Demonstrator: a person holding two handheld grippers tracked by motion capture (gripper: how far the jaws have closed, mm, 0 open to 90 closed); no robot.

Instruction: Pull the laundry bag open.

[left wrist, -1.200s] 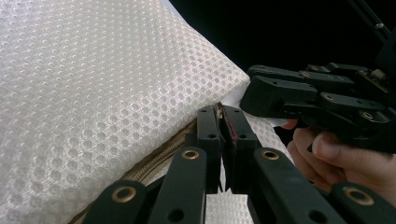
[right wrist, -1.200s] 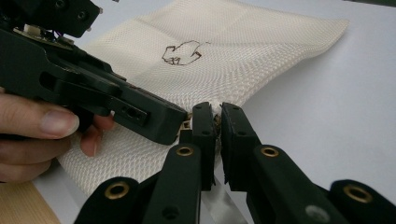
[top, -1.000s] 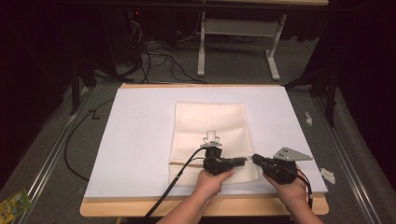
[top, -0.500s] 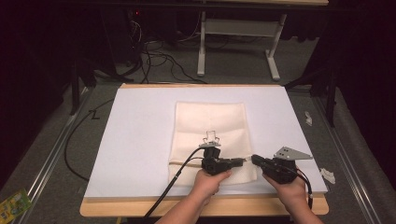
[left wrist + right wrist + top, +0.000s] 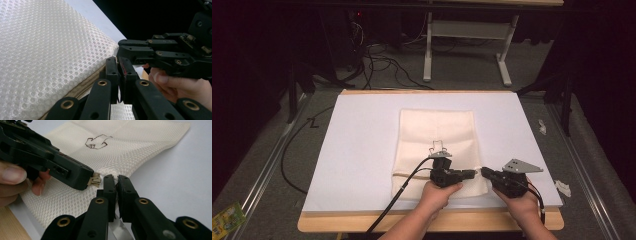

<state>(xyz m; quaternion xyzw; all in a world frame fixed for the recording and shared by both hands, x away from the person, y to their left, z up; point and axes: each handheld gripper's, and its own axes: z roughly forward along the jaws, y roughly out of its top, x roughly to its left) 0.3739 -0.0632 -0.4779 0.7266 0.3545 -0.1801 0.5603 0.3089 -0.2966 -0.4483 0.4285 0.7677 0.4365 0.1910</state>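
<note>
A cream mesh bag [image 5: 437,130] lies flat on the white board [image 5: 357,150], with a tan zipper [image 5: 85,86] running across its near end. My left gripper [image 5: 473,173] points right and is shut on the zipper pull [image 5: 95,180] at the bag's right edge. My right gripper [image 5: 485,172] faces it from the right, jaws shut on the bag's edge [image 5: 113,175] just past the pull. The two gripper tips nearly touch. In the left gripper view my own jaws [image 5: 119,67] are pressed together, and the right gripper [image 5: 120,47] sits just beyond them. A small dark outline mark [image 5: 96,142] sits mid-bag.
The white board rests on a wooden tabletop [image 5: 362,222] whose front edge is close to my hands. A black cable [image 5: 407,185] trails from the left gripper off the front. Beyond the table are floor cables [image 5: 377,55] and a white desk frame [image 5: 467,30].
</note>
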